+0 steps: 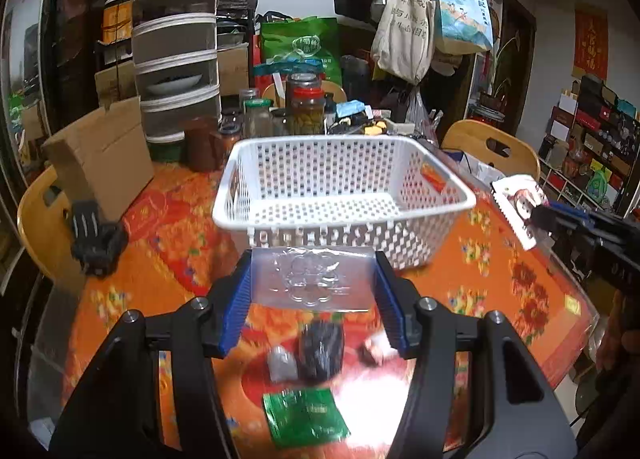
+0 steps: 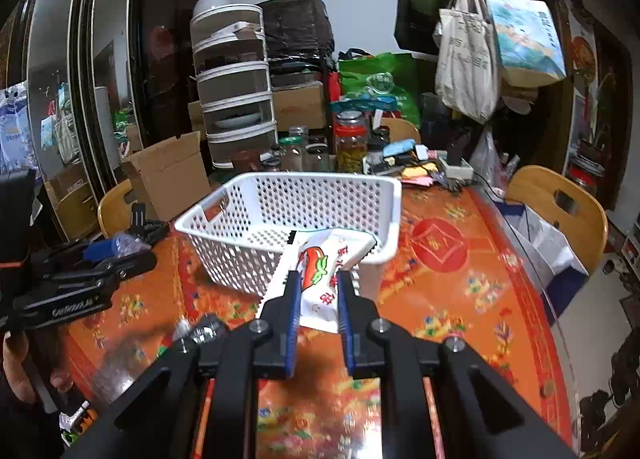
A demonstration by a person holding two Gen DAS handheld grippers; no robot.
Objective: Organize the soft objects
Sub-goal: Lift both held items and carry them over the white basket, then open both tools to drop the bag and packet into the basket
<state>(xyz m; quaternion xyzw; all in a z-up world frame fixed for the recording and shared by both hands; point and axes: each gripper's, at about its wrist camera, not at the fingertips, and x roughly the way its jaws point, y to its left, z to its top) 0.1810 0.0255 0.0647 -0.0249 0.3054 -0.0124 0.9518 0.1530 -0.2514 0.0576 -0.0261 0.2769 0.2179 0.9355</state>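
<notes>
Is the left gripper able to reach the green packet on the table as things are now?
Probably not yet. The left gripper is already shut on a clear plastic packet, so its jaws are occupied. The green packet lies uncovered on the table below it, so the path itself looks free.

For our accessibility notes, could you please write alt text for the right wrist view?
The right gripper is shut on a white snack packet near a white perforated basket on an orange patterned table. Jars and boxes crowd behind, and the left gripper shows at left.
</notes>
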